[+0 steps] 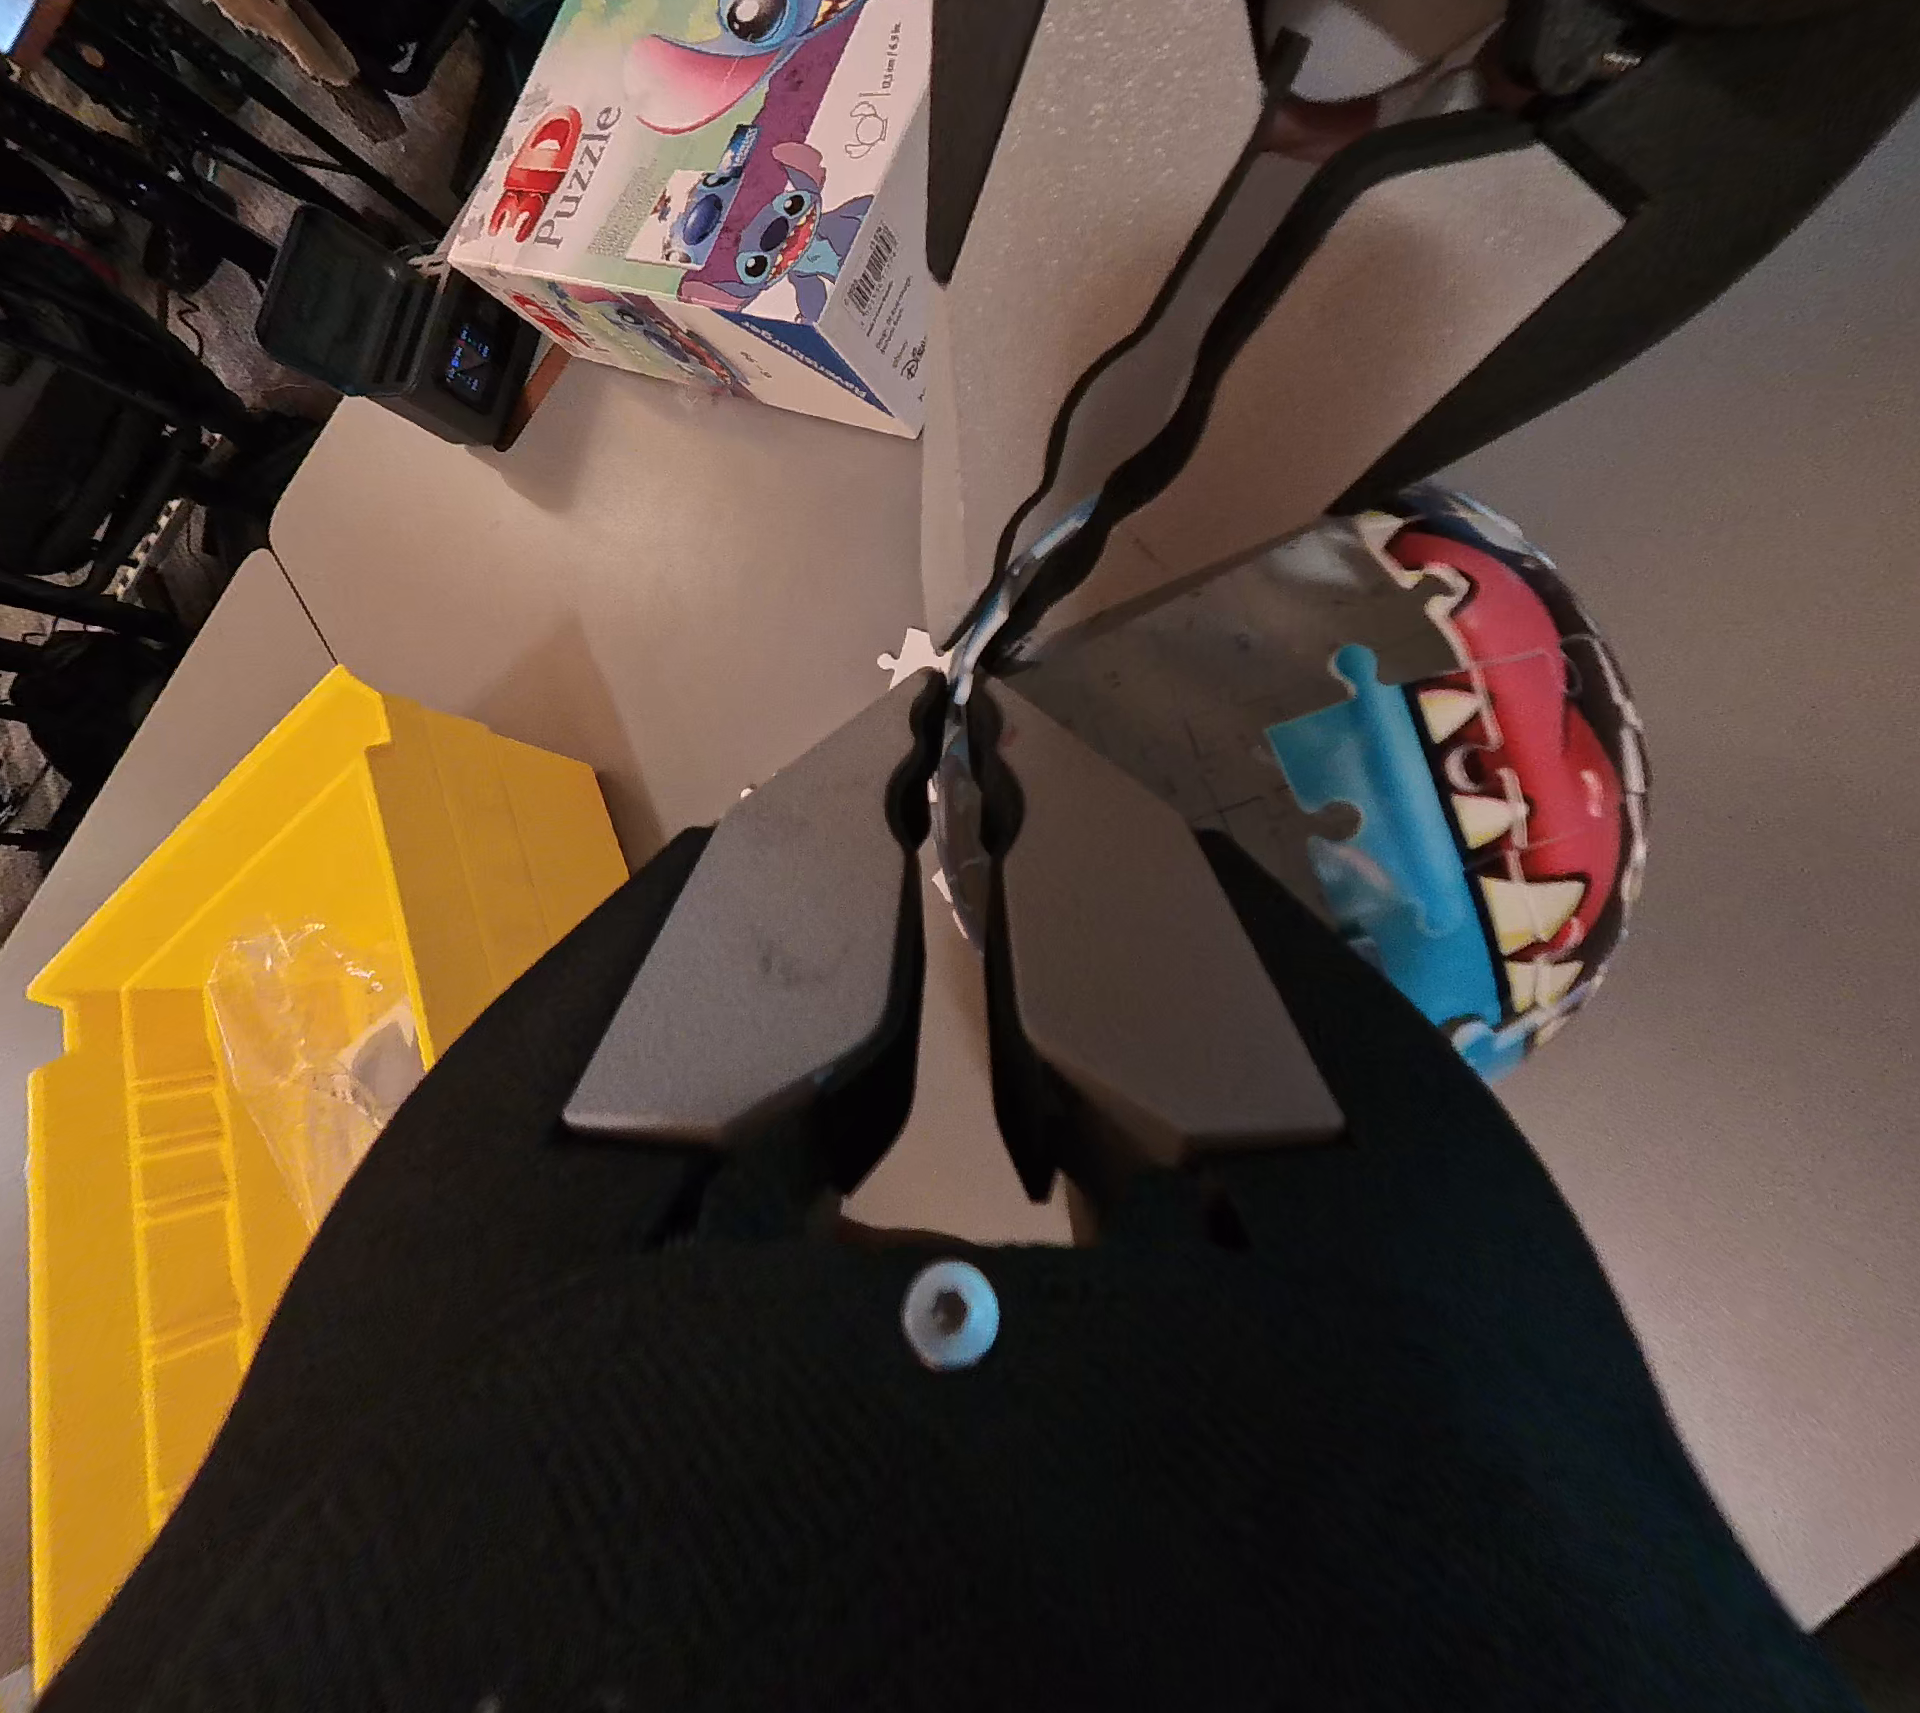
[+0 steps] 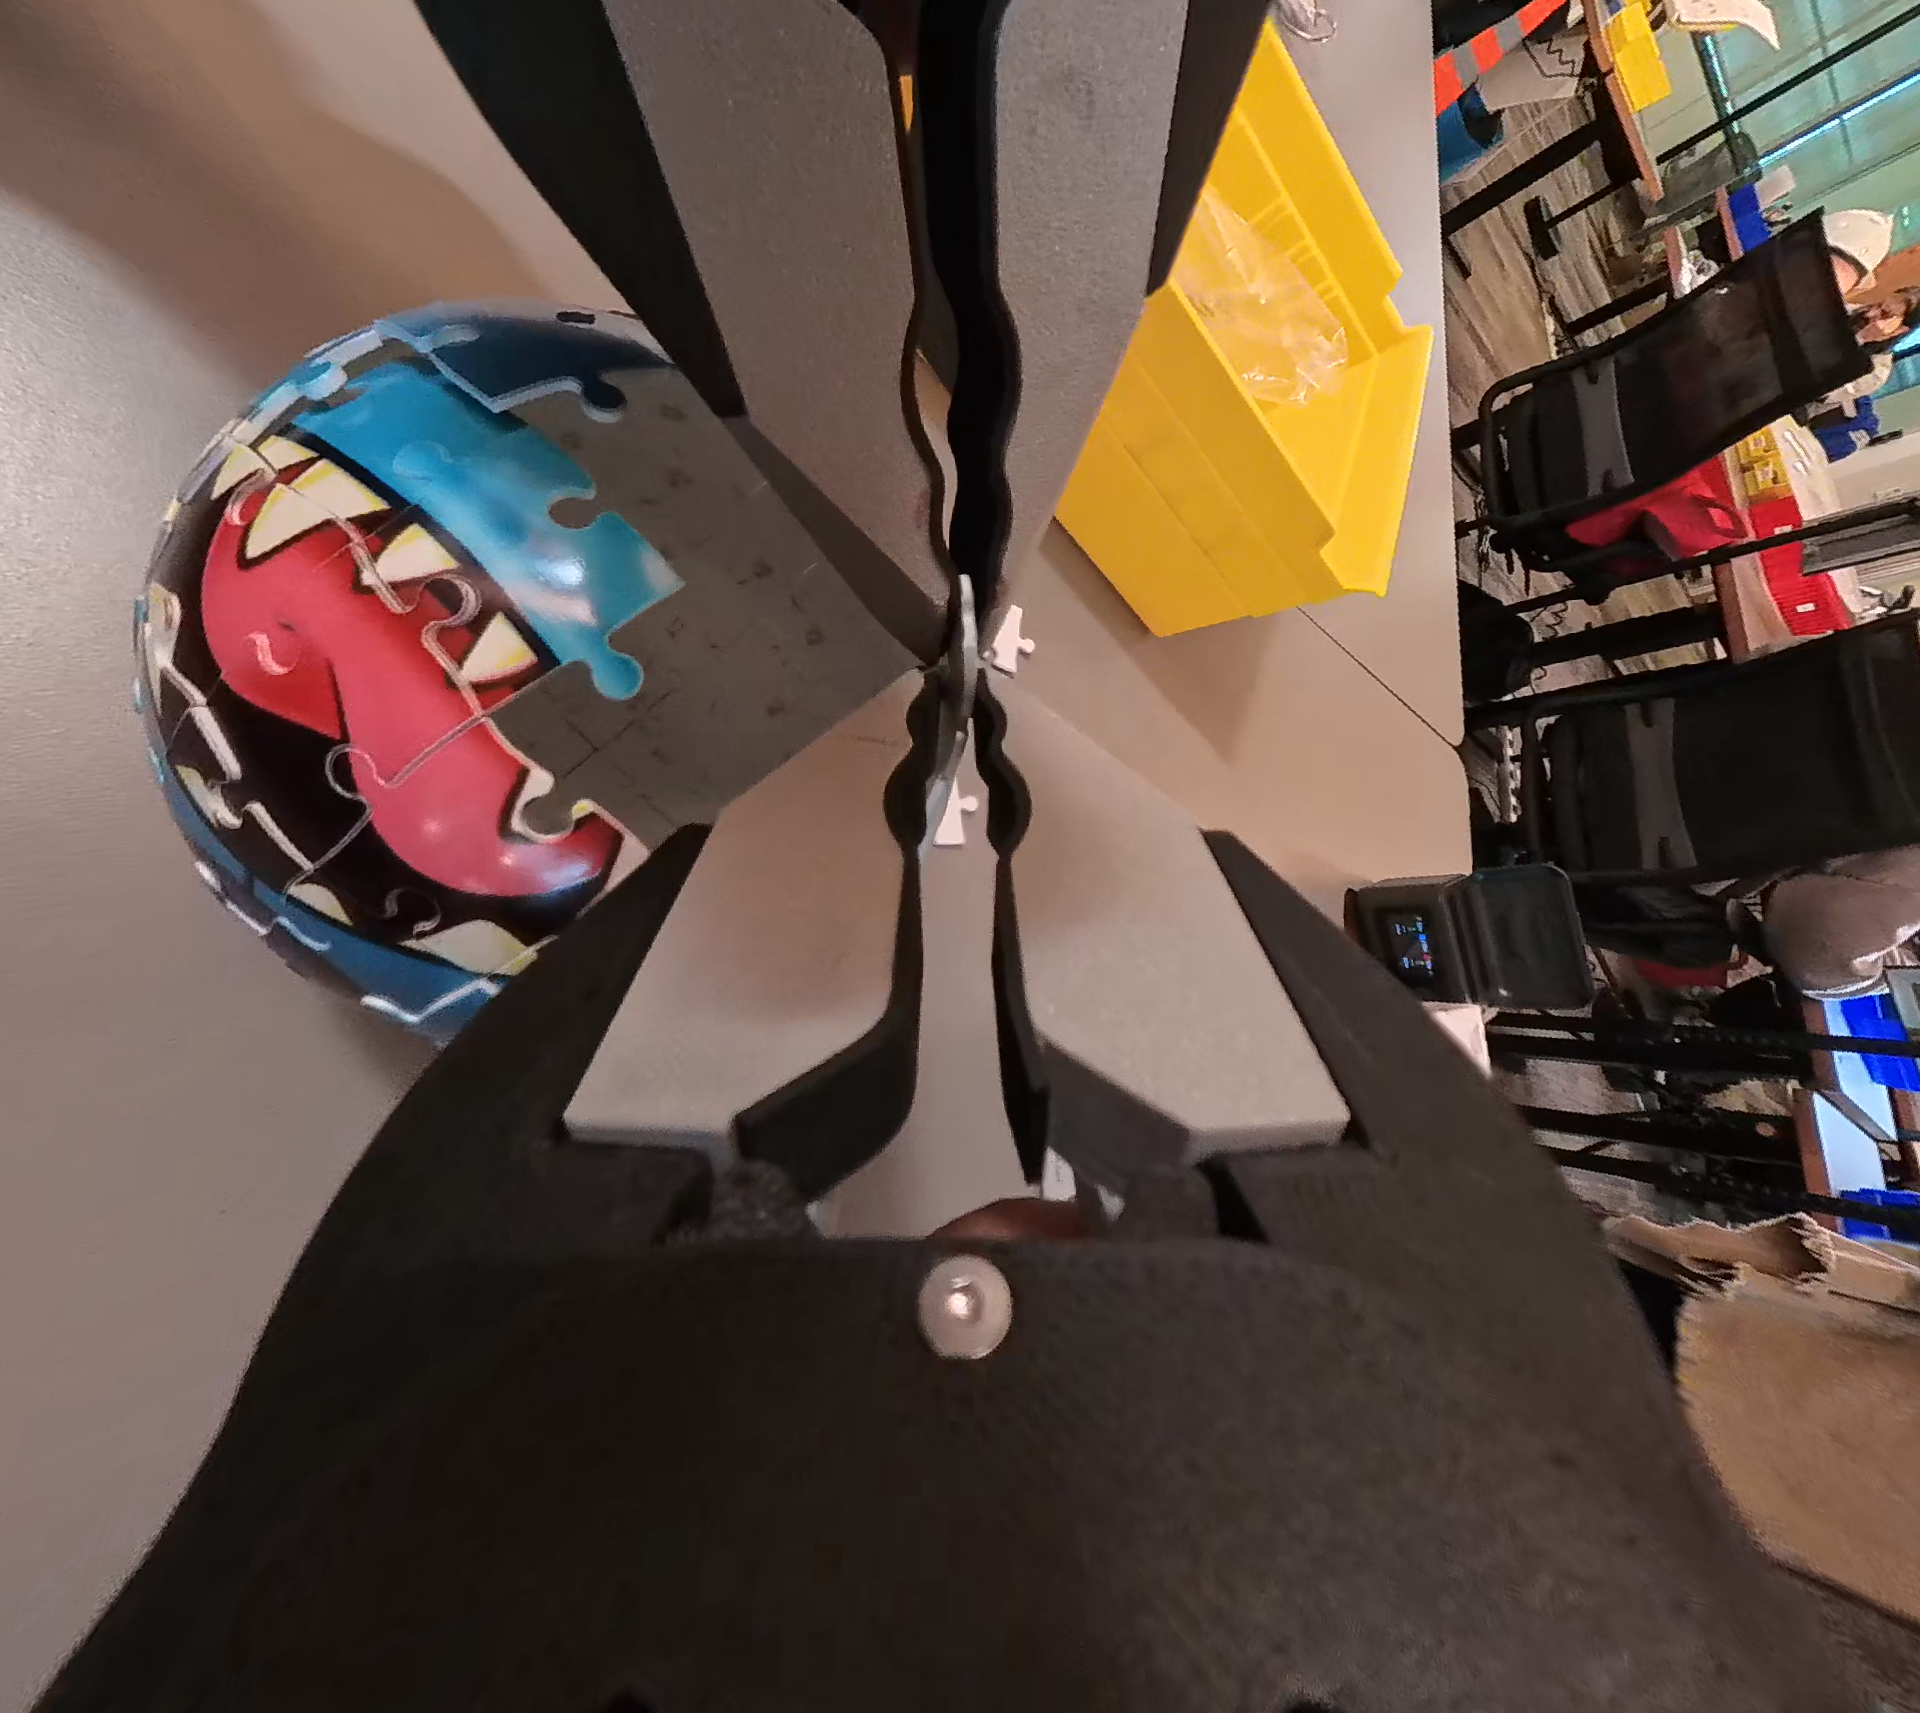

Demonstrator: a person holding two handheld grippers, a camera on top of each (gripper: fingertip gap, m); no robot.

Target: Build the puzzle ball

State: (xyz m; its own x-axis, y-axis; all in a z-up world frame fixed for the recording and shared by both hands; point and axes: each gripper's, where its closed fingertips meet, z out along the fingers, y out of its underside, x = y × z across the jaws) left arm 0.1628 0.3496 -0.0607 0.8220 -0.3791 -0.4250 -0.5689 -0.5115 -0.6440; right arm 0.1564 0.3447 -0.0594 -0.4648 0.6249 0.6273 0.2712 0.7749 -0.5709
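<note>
Two sets of tongs meet tip to tip above a grey tabletop (image 1: pixel 644 541). Beside them rests the partly built puzzle ball (image 1: pixel 1455 780), on the side opposite a yellow bin (image 1: pixel 312 884). The left tongs (image 1: pixel 961 733) and right tongs (image 2: pixel 961 733) both pinch puzzle pieces (image 2: pixel 964 655) edge-on between their tips.
</note>
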